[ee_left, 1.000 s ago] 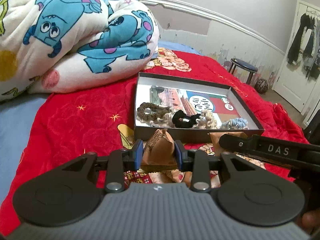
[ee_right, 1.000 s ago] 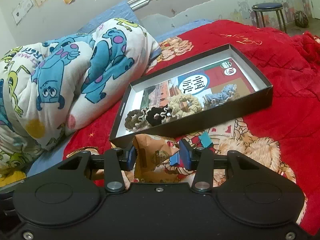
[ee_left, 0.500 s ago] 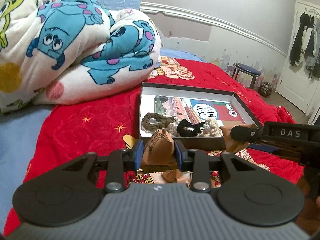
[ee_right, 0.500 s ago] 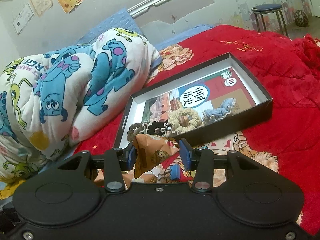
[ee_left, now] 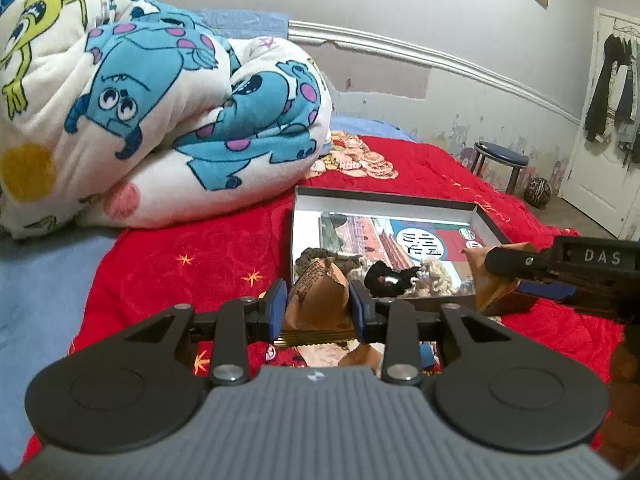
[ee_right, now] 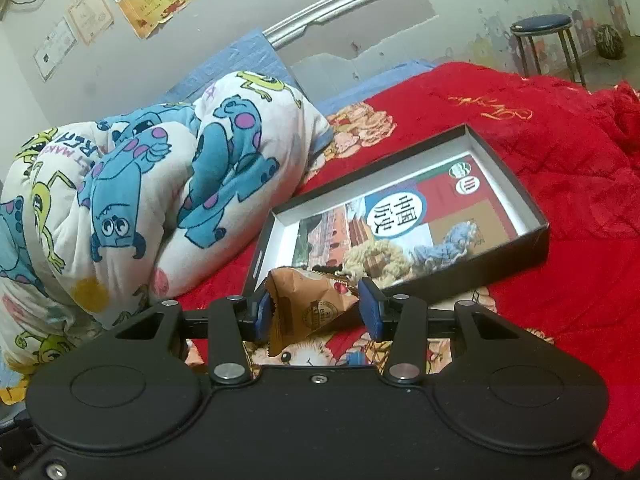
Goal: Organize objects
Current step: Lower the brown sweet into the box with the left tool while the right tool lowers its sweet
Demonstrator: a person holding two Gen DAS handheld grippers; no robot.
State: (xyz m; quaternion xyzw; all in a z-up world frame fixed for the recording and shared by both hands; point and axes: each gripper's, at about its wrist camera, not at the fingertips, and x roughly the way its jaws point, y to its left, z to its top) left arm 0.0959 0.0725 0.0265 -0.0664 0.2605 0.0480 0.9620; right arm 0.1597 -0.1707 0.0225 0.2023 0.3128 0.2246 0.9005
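Each gripper holds a brown snack packet above the red blanket. In the left wrist view my left gripper (ee_left: 317, 308) is shut on one packet (ee_left: 318, 300), just short of the near wall of the black box (ee_left: 384, 204). My right gripper (ee_left: 504, 276) comes in from the right, by the box's near right corner. In the right wrist view the right gripper (ee_right: 315, 312) is shut on the other packet (ee_right: 312, 304), at the near left corner of the box (ee_right: 516, 184). Inside the box lie an olive scrunchie (ee_left: 316, 256), a black one (ee_left: 384, 276), a cream one (ee_right: 376, 256) and a blue one (ee_right: 452, 248).
A rolled cartoon quilt (ee_left: 160, 112) fills the bed to the left of the box. The red blanket (ee_right: 560, 152) runs on to the right and behind. A blue stool (ee_left: 500, 160), a ball (ee_left: 538, 194) and a white door (ee_left: 608, 128) stand beyond the bed.
My right gripper has risen a little with its packet and now sits level with the box's near corner. The left wrist view has tipped slightly upward. Both grips are unchanged.
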